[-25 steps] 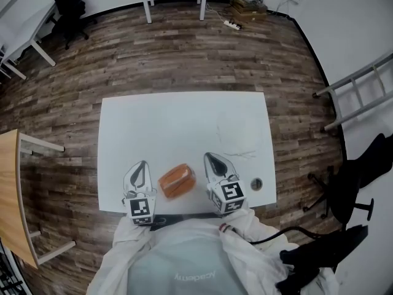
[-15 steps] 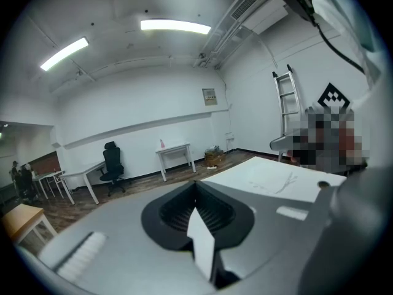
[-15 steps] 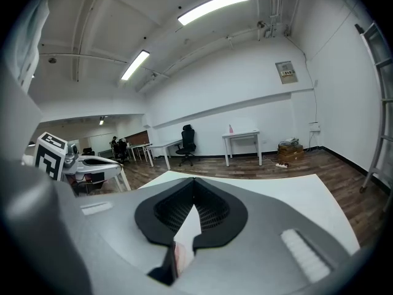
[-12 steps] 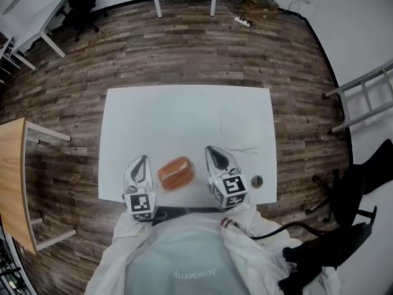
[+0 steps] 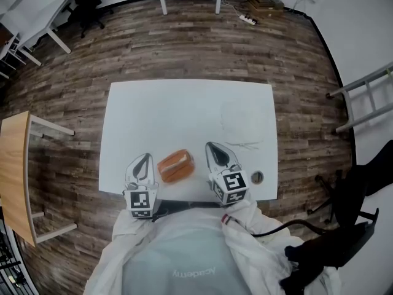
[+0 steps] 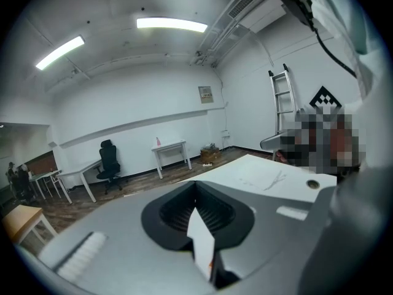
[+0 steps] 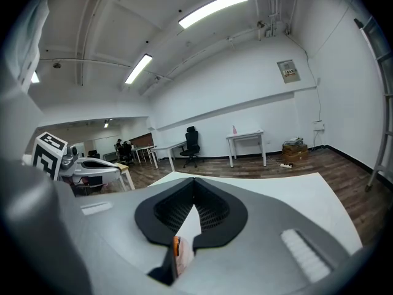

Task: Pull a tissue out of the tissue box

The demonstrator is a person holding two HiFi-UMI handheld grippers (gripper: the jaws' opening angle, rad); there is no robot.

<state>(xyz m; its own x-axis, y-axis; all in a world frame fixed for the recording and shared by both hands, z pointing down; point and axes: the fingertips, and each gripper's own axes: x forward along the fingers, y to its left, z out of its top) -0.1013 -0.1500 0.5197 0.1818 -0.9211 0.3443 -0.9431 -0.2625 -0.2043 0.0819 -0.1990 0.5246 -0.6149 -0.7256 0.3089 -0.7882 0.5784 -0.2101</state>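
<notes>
An orange tissue box lies on the white table near its front edge, and no tissue shows from it. My left gripper hovers just left of the box with its jaws together and empty. On the box's right, my right gripper also has its jaws closed on nothing. Neither touches the box. In the left gripper view my left gripper points over the table. In the right gripper view my right gripper does the same, with the left gripper at its left.
A round cable hole sits at the table's front right corner, with faint pen scribbles behind it. A wooden table stands to the left, a ladder and a black chair to the right.
My left gripper has edged slightly toward the box. The head view has shifted, so the table sits higher in the picture. The right gripper and box stay put.
</notes>
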